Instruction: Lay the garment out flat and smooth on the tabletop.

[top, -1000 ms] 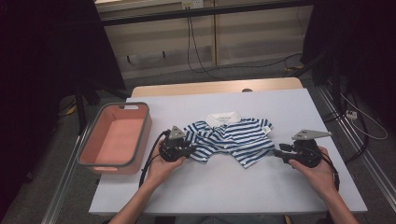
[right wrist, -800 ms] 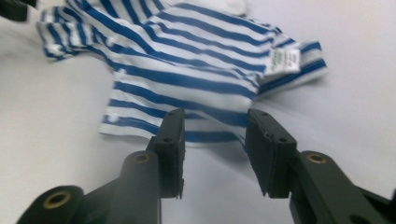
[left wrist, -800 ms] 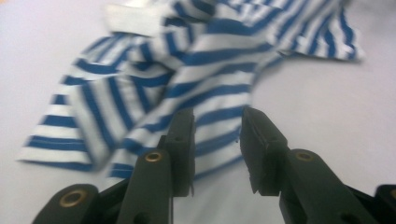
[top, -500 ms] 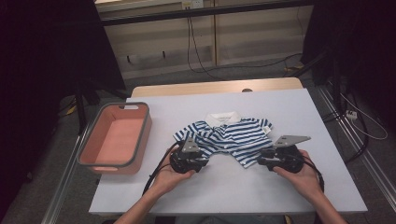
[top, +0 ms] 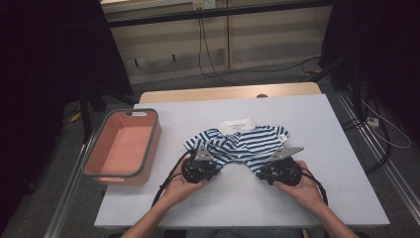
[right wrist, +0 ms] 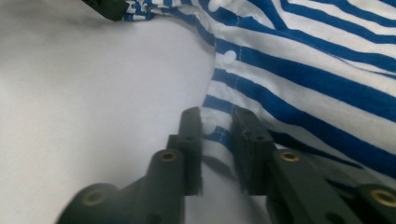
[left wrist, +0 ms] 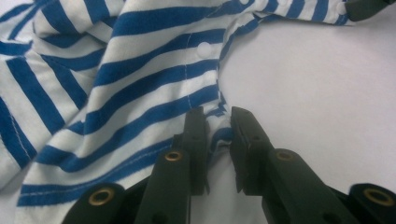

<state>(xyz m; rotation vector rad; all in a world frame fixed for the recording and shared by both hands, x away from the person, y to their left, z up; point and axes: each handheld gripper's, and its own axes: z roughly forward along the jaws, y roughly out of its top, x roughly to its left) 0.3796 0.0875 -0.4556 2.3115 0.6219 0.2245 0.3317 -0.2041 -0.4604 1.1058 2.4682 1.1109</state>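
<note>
A small blue-and-white striped shirt (top: 242, 141) with a white collar lies flat in the middle of the white table (top: 322, 148). My left gripper (top: 213, 164) is at its lower left hem corner and my right gripper (top: 262, 168) at its lower right hem corner. In the left gripper view the jaws (left wrist: 217, 116) have just been closing and pinch a fold of the striped hem (left wrist: 140, 70). In the right gripper view the jaws (right wrist: 217, 116) have also just been closing, with the shirt's buttoned edge (right wrist: 303, 60) squeezed between them.
A salmon-coloured bin (top: 148, 144) with a grey rim stands at the table's left edge. A wooden strip (top: 228, 93) runs along the far edge, with cables on the floor behind. Bare tabletop lies to the right of the shirt and in front of it.
Both grippers have come inward and nearer to the shirt's bottom hem, the right one travelling farther left. Their jaws have narrowed onto the fabric.
</note>
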